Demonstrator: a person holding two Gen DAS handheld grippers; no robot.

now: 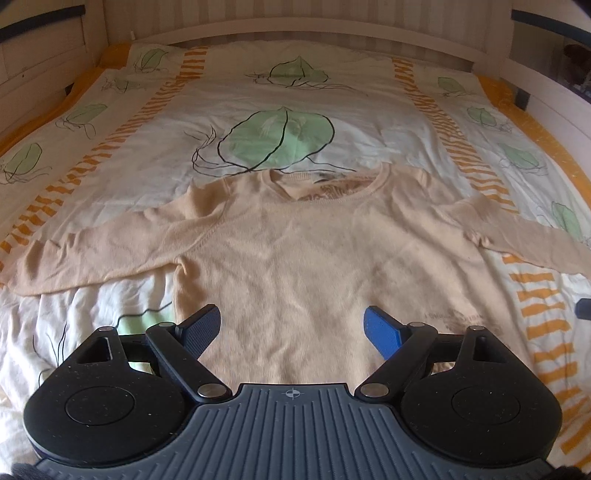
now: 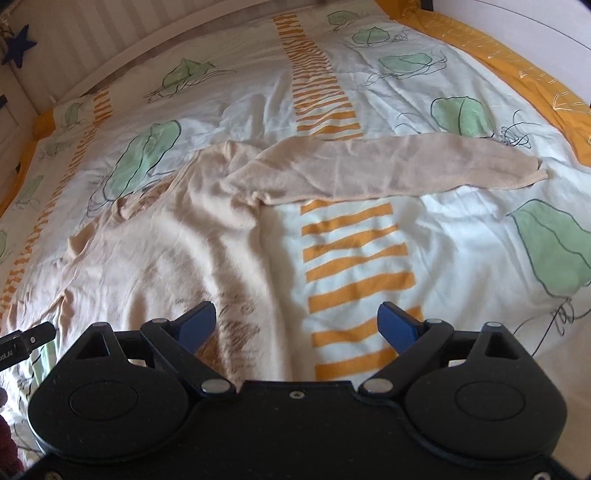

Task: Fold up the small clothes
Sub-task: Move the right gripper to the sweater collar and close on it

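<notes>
A small beige long-sleeved sweater lies flat and face up on the bed, neck towards the headboard, both sleeves spread sideways. My left gripper hangs open over its lower hem, with nothing between the blue pads. In the right wrist view the same sweater fills the left half, and its right sleeve stretches out to the right. Open as well, my right gripper hovers above the sweater's right hem edge and the bare duvet; its pads hold nothing.
The bed carries a white duvet with green leaf prints and orange striped bands. A white headboard closes the far side and an orange sheet edge runs along the right. The tip of the other gripper shows at the left edge.
</notes>
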